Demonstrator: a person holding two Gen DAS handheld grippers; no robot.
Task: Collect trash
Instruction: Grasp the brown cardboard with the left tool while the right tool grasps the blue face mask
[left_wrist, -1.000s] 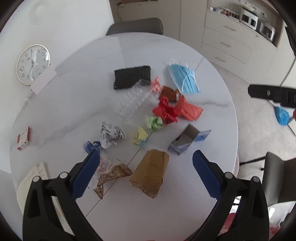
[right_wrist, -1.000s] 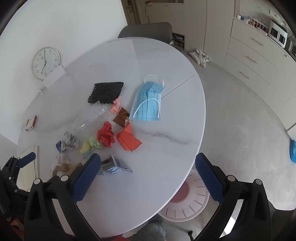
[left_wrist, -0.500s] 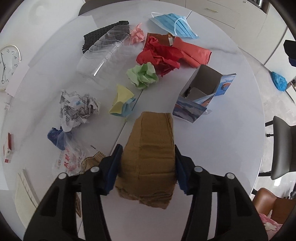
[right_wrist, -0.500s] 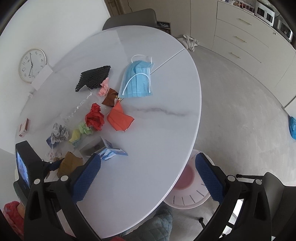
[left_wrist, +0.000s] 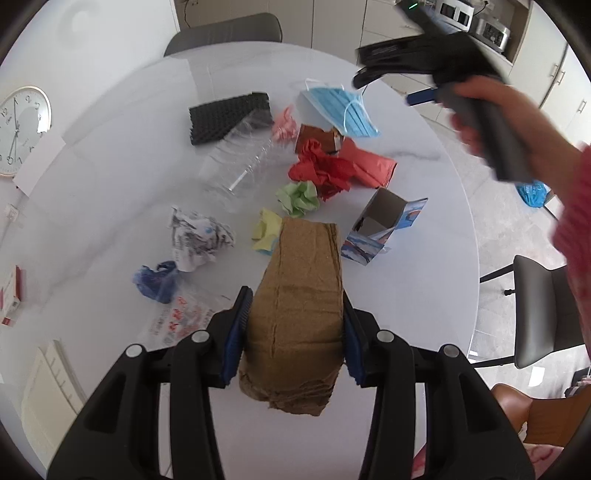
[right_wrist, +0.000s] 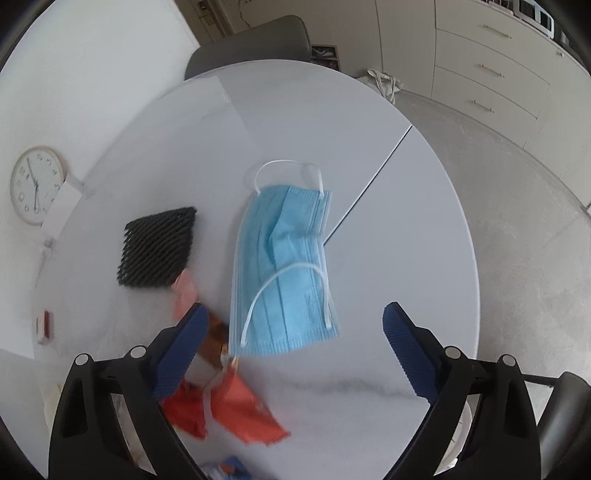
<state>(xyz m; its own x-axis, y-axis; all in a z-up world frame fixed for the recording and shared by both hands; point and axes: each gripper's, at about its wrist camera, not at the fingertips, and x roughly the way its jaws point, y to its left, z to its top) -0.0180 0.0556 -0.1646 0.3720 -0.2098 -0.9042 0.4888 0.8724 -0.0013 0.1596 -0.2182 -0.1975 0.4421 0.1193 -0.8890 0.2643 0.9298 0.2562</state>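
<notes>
My left gripper has just closed; I have its pads clamped on the brown cardboard piece at the near table edge. My right gripper, jaws wide and narrowing, hangs over the blue mask.

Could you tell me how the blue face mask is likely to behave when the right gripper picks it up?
The blue face mask lies flat and pleated, so it will probably droop limply. It looks thin, hence likely very light. Its ear loops stand free and might snag the trash nearby. The right gripper is open around it.
</notes>
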